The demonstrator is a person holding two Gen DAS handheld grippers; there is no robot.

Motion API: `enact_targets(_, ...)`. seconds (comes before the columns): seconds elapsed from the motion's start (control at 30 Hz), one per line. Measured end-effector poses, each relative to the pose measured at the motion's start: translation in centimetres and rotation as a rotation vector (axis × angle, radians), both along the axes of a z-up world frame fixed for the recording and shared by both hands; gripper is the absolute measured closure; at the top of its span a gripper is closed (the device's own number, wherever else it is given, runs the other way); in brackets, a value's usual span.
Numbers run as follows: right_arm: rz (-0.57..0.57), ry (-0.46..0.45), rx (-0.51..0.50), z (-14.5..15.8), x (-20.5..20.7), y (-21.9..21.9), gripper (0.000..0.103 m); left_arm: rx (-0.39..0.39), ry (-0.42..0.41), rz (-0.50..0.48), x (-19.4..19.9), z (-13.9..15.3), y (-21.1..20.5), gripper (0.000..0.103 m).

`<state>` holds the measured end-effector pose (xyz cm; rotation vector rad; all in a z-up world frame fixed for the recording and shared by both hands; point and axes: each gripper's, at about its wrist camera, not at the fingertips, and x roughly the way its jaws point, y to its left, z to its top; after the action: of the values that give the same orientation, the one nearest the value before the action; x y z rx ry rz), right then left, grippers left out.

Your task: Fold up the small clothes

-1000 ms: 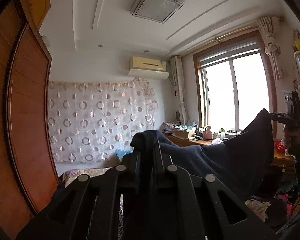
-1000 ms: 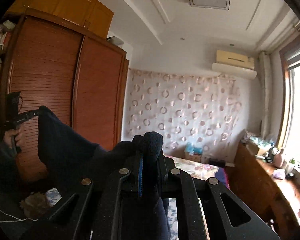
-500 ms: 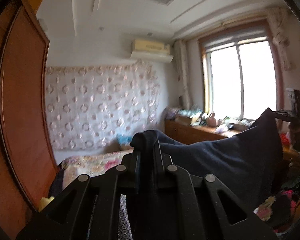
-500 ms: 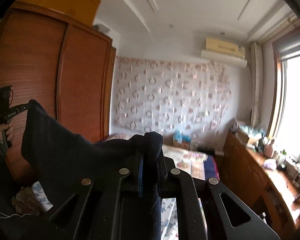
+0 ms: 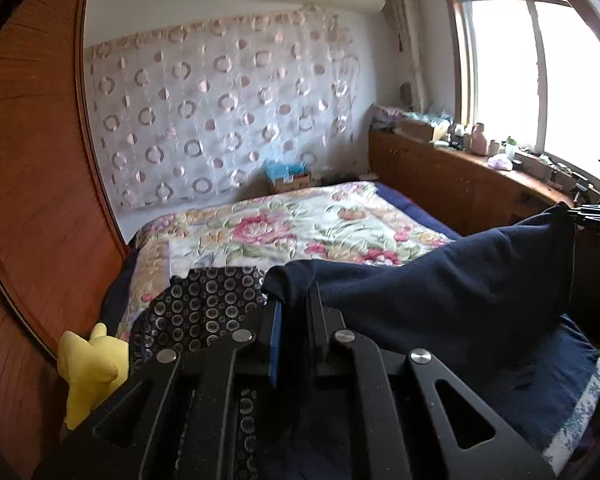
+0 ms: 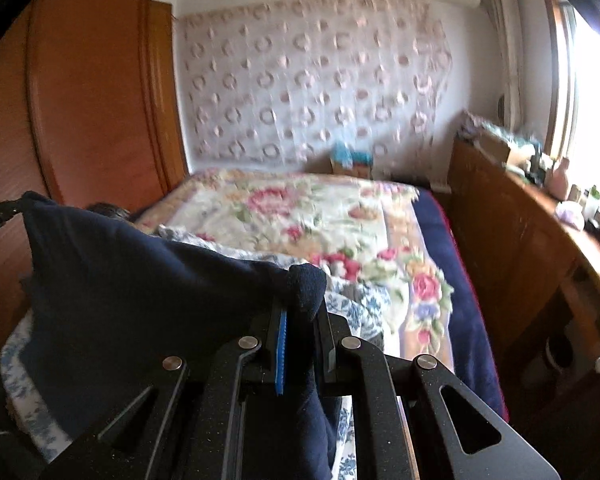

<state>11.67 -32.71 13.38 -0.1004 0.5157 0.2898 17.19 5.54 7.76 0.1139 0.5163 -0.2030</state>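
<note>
1. The navy garment (image 5: 452, 296) was the largest thing in both views, stretched in the air between the two tools above the near end of the bed (image 5: 292, 228), its lower edge sagging toward the bedding.
2. The left gripper (image 5: 292, 304) had its jaws pressed together on one bunched corner of the garment, cloth bulging over the tips and a blue pad edge showing on the left finger.
3. The right gripper (image 6: 302, 304) was likewise clamped on the opposite corner, the fabric wedged between the fingers and hanging down behind them.
4. No brand, label or readable writing showed on either tool or on the cloth.
5. A floral quilt (image 6: 300, 216) covered the bed beyond the garment; a dark ring-patterned cloth (image 5: 208, 312) lay just beside the left gripper, and blue-and-white printed bedding (image 6: 356, 308) lay under the right one.
6. A wooden wardrobe (image 6: 96, 92) stood to the left of the bed, a patterned curtain (image 5: 220, 116) hung behind it, and a wooden cabinet (image 5: 452, 176) ran below the window (image 5: 536, 76).
7. A yellow soft toy (image 5: 88, 368) sat at the bed's left edge, near the wardrobe.
</note>
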Motion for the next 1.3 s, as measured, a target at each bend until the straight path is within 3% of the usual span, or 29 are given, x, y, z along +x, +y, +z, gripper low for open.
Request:
enact_targets(0.2, -0.042, 0.030, -0.002, 1.4, 4.1, 1.2, 0.093, 0.018, 0.026, 0.011, 0.9, -1.2, -0.6, 0.092)
enact_targets(0.37, -0.066, 0.048, -0.006, 1.3, 4.9, 1.9, 0.093, 0.012, 0.042, 0.034, 2.2, -1.5, -0.9, 0.092)
enact_targets(0.53, -0.098, 0.078, 0.020, -0.4, 7.5, 1.8, 0.091, -0.004, 0.086, 0.060, 3.3, -2.1, -0.7, 0.078)
enact_targets(0.57, -0.106, 0.090, 0.031, -0.5, 7.8, 1.9, 0.087, -0.015, 0.096, 0.057, 3.3, -2.2, -0.7, 0.075)
enact_targets(0.63, -0.113, 0.105, 0.038, -1.3, 8.6, 1.9, 0.080, -0.038, 0.110, 0.053, 2.8, -2.5, -0.3, 0.059)
enact_targets(0.7, -0.118, 0.104, 0.041, -1.5, 8.7, 2.0, 0.064, -0.062, 0.131, 0.042, 2.3, -3.0, 0.1, 0.056)
enact_targets(0.77, -0.112, 0.093, 0.053, -1.6, 8.3, 1.9, 0.055, -0.071, 0.178, 0.035, 2.1, -3.6, 0.5, 0.048)
enact_targets(0.93, -0.100, 0.149, 0.074, -3.3, 7.6, 0.7, 0.055, -0.056, 0.225, 0.013, -0.4, -5.5, 0.7, 0.043)
enact_targets(1.03, -0.094, 0.168, 0.067, -4.1, 6.0, 0.1, 0.055, -0.063, 0.245, -0.001, -2.1, -6.6, 0.9, 0.026)
enact_targets(1.3, -0.109, 0.222, 0.099, -6.6, 1.1, -2.7, 0.055, -0.044, 0.264, -0.009, -5.8, -8.9, 0.8, 0.026)
